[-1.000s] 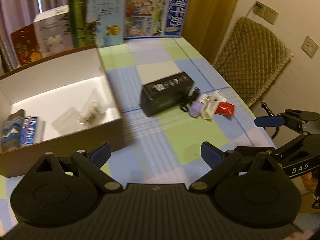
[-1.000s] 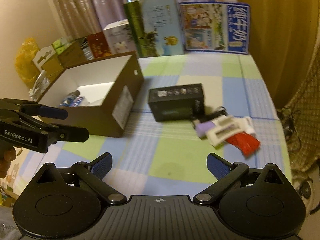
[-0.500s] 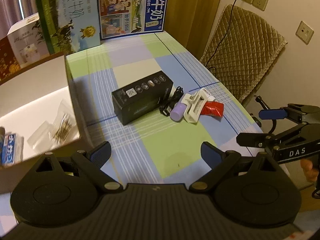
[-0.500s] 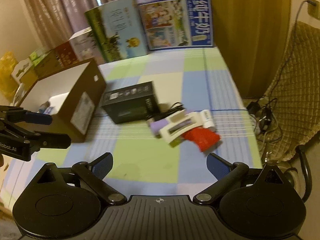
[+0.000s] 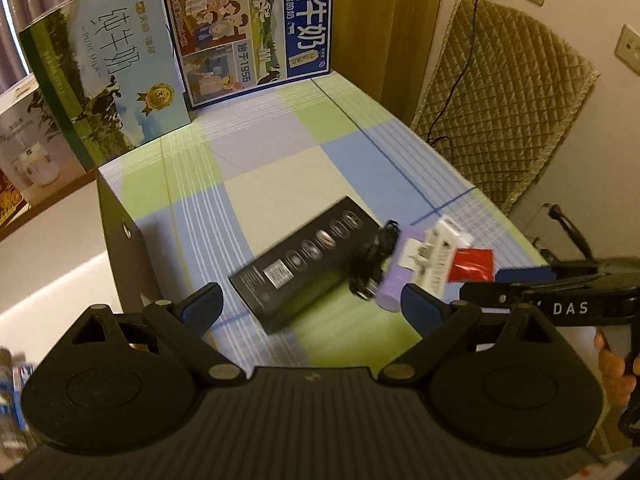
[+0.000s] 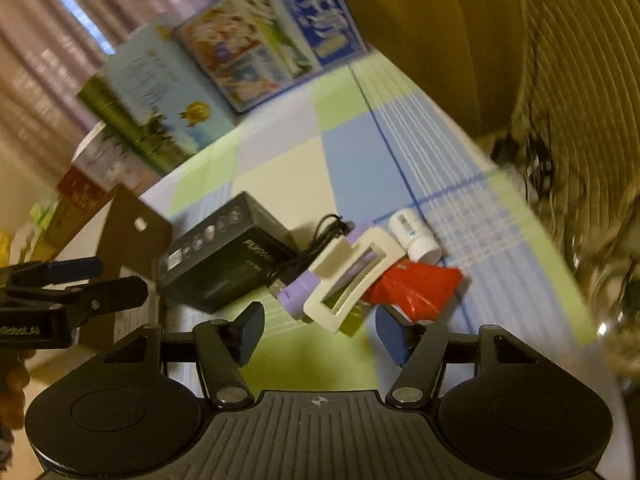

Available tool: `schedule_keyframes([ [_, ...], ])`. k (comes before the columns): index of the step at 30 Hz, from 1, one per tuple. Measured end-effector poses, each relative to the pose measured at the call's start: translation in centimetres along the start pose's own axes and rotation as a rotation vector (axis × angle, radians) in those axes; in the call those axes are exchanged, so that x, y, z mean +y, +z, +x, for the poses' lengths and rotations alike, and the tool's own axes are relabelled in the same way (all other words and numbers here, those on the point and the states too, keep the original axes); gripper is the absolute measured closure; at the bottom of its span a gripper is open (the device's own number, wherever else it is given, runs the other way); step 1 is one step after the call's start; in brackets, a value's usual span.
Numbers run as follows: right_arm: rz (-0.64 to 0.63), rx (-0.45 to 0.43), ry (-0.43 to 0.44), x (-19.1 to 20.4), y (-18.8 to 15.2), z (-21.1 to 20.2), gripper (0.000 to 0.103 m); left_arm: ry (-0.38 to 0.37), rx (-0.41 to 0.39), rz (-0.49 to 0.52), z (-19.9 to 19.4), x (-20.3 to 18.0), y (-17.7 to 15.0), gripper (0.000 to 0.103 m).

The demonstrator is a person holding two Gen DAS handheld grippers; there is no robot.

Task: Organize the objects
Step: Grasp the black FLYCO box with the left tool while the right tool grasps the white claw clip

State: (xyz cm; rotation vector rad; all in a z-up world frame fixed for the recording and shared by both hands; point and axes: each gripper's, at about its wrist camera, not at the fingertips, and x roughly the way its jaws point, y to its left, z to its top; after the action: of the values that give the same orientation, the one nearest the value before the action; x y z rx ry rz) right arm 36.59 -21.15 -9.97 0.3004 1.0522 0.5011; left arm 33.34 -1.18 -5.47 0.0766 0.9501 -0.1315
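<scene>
Both grippers hover low over the checked surface (image 5: 272,176), aimed at a small heap of things near its right edge. The left gripper (image 5: 310,306) is level, its jaws spread wide and holding nothing; the black box (image 5: 304,268) lies between and just beyond its blue pads. The right gripper (image 6: 320,330) is rolled to one side, so its view is tilted and blurred. Its jaws stand open and empty, with the near end of the white clip (image 6: 348,276) just ahead of them.

The black box is long and flat, with a row of round pictures on its top. A black cable (image 6: 316,246) is bunched against its right end. Next comes a lilac tube (image 5: 394,276), with the white clip lying on it, then a red packet (image 6: 416,286) and a small white bottle (image 6: 414,234). A brown cardboard box (image 6: 132,236) stands open at the left edge. Two milk cartons (image 5: 248,36) stand upright along the far edge.
</scene>
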Motion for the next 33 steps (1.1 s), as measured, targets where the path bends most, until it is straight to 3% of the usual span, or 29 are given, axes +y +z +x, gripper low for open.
schedule_keyframes([
  [14, 0.375, -0.020, -0.022, -2.8, 1.1, 4.9, 0.044, -0.017, 0.086, 0.065, 5.8, 2.3, 1.8, 0.010],
  [15, 0.397, -0.020, -0.020, -3.0, 1.1, 5.0, 0.052, -0.018, 0.090, 0.067, 6.1, 2.4, 1.8, 0.010],
  [16, 0.408, -0.019, -0.018, -3.2, 1.1, 5.2, 0.063, -0.021, 0.094, 0.071, 6.3, 2.4, 1.8, 0.010],
  [24, 0.330, -0.051, 0.016, -2.6, 1.2, 3.5, 0.064, -0.029, 0.115, 0.129, 8.2, 1.6, 1.5, 0.010],
  [30, 0.287, -0.036, 0.014, -2.3, 1.1, 2.2, 0.064, -0.016, 0.145, 0.146, 9.7, 1.0, 1.3, 0.026],
  [33, 0.236, -0.034, -0.001, -2.1, 0.8, 1.5, 0.064, -0.024, 0.129, 0.131, 9.2, 0.7, 1.1, 0.044],
])
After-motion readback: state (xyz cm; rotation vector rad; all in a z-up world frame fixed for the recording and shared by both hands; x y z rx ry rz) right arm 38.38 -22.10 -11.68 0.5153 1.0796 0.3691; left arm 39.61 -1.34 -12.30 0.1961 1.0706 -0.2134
